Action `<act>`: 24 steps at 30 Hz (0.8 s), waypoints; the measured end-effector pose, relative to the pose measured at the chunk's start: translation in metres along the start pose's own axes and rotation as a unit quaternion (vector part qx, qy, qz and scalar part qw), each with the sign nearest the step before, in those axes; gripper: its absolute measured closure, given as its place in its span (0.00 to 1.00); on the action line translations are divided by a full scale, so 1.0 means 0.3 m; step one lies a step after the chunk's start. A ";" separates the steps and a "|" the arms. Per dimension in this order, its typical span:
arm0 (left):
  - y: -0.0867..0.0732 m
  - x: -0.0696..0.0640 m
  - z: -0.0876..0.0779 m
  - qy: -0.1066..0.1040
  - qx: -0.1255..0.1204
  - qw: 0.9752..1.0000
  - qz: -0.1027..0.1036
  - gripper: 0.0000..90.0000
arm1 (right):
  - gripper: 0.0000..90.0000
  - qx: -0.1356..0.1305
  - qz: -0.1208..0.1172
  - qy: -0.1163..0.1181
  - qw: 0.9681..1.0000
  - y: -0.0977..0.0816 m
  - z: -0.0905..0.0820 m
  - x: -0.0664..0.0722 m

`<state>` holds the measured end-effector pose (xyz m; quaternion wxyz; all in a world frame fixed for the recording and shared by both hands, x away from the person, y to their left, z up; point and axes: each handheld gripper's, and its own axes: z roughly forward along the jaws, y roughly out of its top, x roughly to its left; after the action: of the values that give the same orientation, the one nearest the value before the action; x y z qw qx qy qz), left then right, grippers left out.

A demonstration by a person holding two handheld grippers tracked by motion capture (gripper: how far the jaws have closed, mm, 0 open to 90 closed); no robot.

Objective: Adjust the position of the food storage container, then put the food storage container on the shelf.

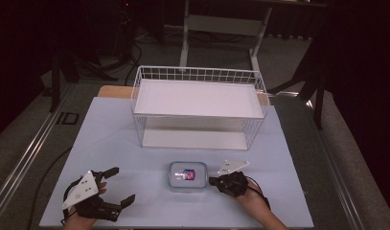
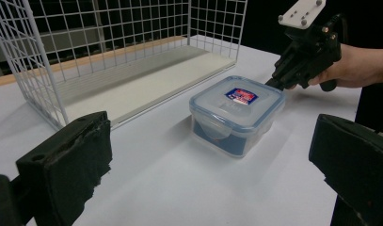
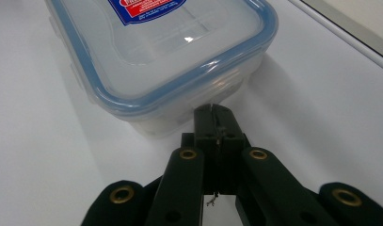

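A clear plastic food container [image 1: 187, 176] with a blue-rimmed lid and a red-and-blue sticker sits on the white table near the front. My right gripper [image 1: 212, 181] is shut, with nothing between its jaws. Its tips point at the container's right side. In the right gripper view the closed tips [image 3: 216, 110] sit right against the container [image 3: 170, 52] wall, below the lid rim; whether they touch it I cannot tell. My left gripper [image 1: 124, 183] stands open at the front left, well apart from the container [image 2: 236, 110], which lies beyond its spread jaws [image 2: 208, 162]. The right gripper [image 2: 271, 84] shows there too.
A white wire basket [image 1: 197, 74] with a white shelf board across its top stands behind the container, its open front facing me. Its wire wall [image 2: 109, 28] is close on the left in the left gripper view. The table's front edge lies just under both hands.
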<state>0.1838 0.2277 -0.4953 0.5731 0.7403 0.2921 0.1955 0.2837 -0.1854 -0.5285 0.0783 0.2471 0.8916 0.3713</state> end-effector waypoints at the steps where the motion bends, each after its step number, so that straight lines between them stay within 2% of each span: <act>1: -0.001 0.001 0.001 -0.003 -0.001 1.000 -0.004 0.01 | 1.00 0.002 -0.002 -0.005 1.000 0.005 0.002 0.002; 2: -0.001 0.001 0.001 -0.003 -0.001 1.000 -0.004 0.01 | 1.00 0.000 -0.004 -0.005 1.000 0.006 0.001 0.001; 3: -0.003 0.001 0.003 -0.017 -0.005 1.000 -0.007 0.01 | 1.00 -0.001 -0.001 -0.006 1.000 0.007 -0.002 0.001; 6: -0.002 -0.003 0.005 -0.023 -0.003 1.000 0.001 0.01 | 1.00 -0.003 -0.004 -0.016 1.000 0.006 -0.013 -0.001; 7: -0.002 -0.003 0.006 -0.029 -0.003 1.000 0.000 0.01 | 1.00 -0.004 -0.006 -0.029 1.000 0.002 -0.023 -0.005; 10: -0.004 -0.008 0.015 -0.044 0.008 0.999 0.002 0.01 | 1.00 -0.015 -0.002 -0.062 0.998 -0.011 -0.062 -0.013; 11: -0.003 -0.011 0.024 -0.064 0.025 0.998 -0.010 0.01 | 0.98 -0.021 0.005 -0.067 0.997 -0.014 -0.077 -0.016; 12: -0.003 -0.011 0.024 -0.064 0.025 0.998 -0.010 0.01 | 0.98 -0.021 0.005 -0.067 0.997 -0.014 -0.077 -0.016; 15: -0.005 -0.022 0.041 -0.074 0.051 0.996 -0.017 0.01 | 0.86 -0.050 0.018 -0.076 0.996 -0.010 -0.133 -0.011; 16: -0.005 -0.022 0.041 -0.074 0.051 0.996 -0.017 0.01 | 0.86 -0.050 0.018 -0.076 0.996 -0.010 -0.133 -0.011; 17: -0.002 -0.029 0.051 -0.076 0.062 0.995 -0.021 0.01 | 0.81 -0.058 0.021 -0.073 0.995 -0.006 -0.146 -0.006; 20: 0.010 -0.041 0.064 -0.077 0.064 0.995 -0.018 0.04 | 0.63 -0.076 0.016 -0.080 0.994 0.010 -0.188 0.026; 21: 0.023 -0.043 0.069 -0.080 0.056 0.995 -0.025 0.05 | 0.49 -0.086 0.022 -0.074 0.993 0.020 -0.205 0.041; 22: 0.023 -0.043 0.069 -0.080 0.056 0.995 -0.025 0.05 | 0.46 -0.093 0.022 -0.070 0.993 0.023 -0.211 0.047; 23: 0.031 -0.044 0.071 -0.081 0.049 0.995 -0.028 0.05 | 0.35 -0.099 0.018 -0.063 0.993 0.027 -0.220 0.055; 24: 0.043 -0.042 0.076 -0.078 0.050 0.995 -0.034 0.05 | 0.25 -0.098 0.007 -0.046 0.994 0.035 -0.225 0.064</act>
<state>0.1913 0.2005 -0.4883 0.5623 0.7709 0.2810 0.1027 0.2492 -0.2117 -0.4722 0.1401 0.2609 0.8449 0.4454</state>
